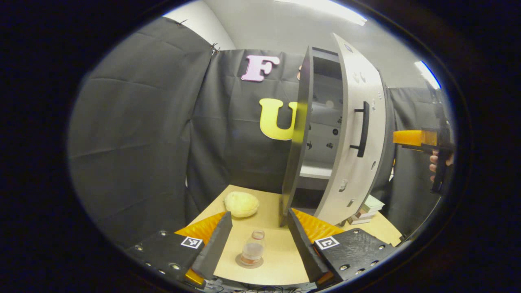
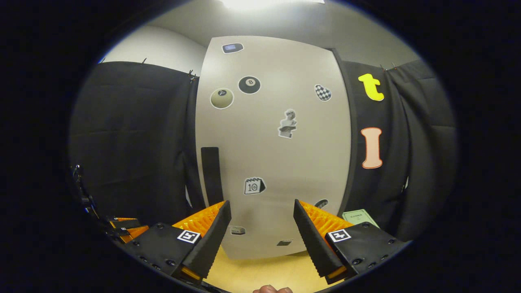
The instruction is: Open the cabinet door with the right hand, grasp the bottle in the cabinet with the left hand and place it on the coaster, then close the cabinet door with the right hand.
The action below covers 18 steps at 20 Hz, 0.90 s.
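While the left gripper [image 1: 257, 244] is held with fingers spread and empty, the bottle [image 1: 253, 252] is seen standing upright on the coaster [image 1: 249, 262] between them, neck up. Farther off, the cabinet door [image 1: 358, 134] stands ajar. The right gripper [image 2: 260, 232] is likewise spread, levelled at the door's face.
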Each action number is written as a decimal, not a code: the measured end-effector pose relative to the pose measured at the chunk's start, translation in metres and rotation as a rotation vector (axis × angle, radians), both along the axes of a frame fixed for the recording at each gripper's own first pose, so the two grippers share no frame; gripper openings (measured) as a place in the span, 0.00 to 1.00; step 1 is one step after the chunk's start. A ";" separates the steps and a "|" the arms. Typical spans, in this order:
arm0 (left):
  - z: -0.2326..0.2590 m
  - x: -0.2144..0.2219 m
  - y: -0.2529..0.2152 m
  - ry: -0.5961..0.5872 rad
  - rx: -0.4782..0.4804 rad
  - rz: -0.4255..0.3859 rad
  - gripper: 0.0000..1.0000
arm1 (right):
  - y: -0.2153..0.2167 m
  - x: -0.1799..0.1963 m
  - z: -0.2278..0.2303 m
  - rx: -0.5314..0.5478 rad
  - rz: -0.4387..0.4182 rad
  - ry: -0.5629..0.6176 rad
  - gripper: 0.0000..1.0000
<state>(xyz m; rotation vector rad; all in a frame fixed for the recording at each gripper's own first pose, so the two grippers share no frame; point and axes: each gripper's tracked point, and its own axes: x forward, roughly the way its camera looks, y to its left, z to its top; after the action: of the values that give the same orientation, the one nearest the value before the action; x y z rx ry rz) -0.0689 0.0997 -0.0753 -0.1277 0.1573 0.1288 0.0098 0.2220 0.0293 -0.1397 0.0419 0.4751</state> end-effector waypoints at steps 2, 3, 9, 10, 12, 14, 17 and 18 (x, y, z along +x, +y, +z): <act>0.006 -0.001 -0.001 -0.010 0.023 -0.005 0.82 | -0.027 -0.001 -0.001 0.020 -0.042 -0.001 0.98; 0.006 0.000 -0.002 -0.021 0.035 -0.009 0.82 | -0.042 -0.001 0.003 0.042 -0.067 -0.022 0.98; 0.056 0.000 -0.020 -0.107 0.164 0.014 0.84 | -0.134 0.018 0.016 0.121 -0.194 -0.088 0.98; 0.070 0.006 -0.034 -0.122 0.177 0.012 0.84 | -0.151 0.022 0.016 0.118 -0.207 -0.086 0.98; 0.087 0.014 -0.071 -0.147 0.170 0.013 0.84 | -0.184 0.027 0.015 0.110 -0.232 -0.077 0.98; 0.091 0.025 -0.117 -0.165 0.102 -0.023 0.82 | -0.216 0.032 0.017 0.124 -0.267 -0.079 0.98; 0.092 0.035 -0.168 -0.159 0.048 -0.084 0.82 | -0.250 0.039 0.015 0.145 -0.300 -0.069 0.92; 0.092 0.036 -0.179 -0.158 0.052 -0.091 0.82 | -0.260 0.040 0.012 0.147 -0.310 -0.063 0.92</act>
<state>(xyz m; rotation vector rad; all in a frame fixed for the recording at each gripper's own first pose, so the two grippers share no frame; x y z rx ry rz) -0.0325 -0.0794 0.0170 -0.0785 0.0025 0.0318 0.0496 -0.0378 0.0414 -0.0030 -0.0326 0.1632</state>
